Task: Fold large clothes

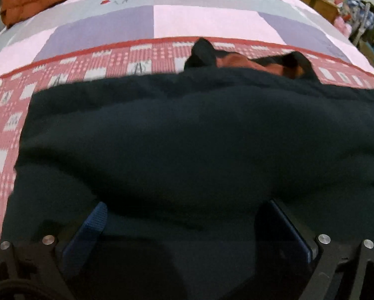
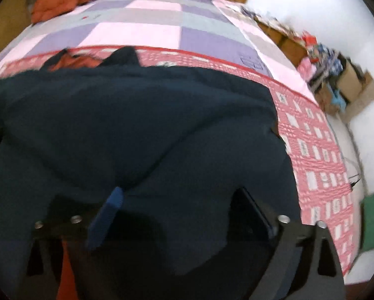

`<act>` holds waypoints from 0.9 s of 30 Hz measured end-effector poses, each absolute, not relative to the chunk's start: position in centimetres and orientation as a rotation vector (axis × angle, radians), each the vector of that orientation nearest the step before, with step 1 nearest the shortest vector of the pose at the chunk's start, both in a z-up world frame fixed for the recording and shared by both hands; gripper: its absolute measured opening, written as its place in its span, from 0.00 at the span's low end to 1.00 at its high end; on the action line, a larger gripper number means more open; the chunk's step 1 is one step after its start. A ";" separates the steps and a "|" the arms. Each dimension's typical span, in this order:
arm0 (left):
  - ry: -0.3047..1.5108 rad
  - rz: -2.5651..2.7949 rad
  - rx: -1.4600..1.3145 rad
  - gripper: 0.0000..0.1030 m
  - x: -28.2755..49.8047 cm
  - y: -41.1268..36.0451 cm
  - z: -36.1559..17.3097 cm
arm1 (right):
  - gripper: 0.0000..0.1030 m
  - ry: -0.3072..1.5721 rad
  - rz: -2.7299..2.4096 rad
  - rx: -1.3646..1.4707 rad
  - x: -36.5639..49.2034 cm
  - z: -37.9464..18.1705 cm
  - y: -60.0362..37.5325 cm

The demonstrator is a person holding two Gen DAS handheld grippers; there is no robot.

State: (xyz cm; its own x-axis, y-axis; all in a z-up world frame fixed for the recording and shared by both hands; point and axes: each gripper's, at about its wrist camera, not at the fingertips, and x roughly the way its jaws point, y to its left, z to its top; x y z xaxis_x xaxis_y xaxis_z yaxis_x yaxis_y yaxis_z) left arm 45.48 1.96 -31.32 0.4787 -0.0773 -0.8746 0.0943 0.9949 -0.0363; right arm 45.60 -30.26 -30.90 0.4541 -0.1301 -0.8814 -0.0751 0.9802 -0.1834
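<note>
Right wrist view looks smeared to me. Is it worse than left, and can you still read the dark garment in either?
Right wrist: stronger motion blur, red patterned cover streaked, dark vignette at the corners. Left wrist: sharper on the checked bedspread, mild blur near the collar. Both: heavy fisheye bending, and the dark jacket reads as a near featureless mass, underexposed, folds barely visible.

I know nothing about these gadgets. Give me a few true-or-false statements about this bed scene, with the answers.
1. The big dark navy padded garment lies on the red-and-white patterned cloth. True.
2. The left gripper is clamped shut. False: its jaws stand wide open.
3. The rust-orange crumpled jacket sits at the bed's far end. True.
4. The right gripper lifts the dark garment. False: it is open, the garment lying flat.
</note>
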 end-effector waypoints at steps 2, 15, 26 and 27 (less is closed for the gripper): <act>1.068 -0.100 0.029 1.00 46.6 1.8 -31.7 | 1.00 1.110 -0.042 -0.202 47.4 -31.2 -30.5; 1.067 -0.064 0.000 1.00 49.1 1.9 -33.2 | 1.00 1.141 -0.066 -0.200 54.1 -33.3 -30.9; 0.957 -0.137 -0.071 0.96 39.6 2.2 -28.1 | 0.88 0.868 0.126 -0.187 41.0 -25.9 -26.7; 0.948 -0.149 -0.069 0.96 37.7 1.9 -27.9 | 0.88 0.865 0.145 -0.192 39.2 -26.0 -26.0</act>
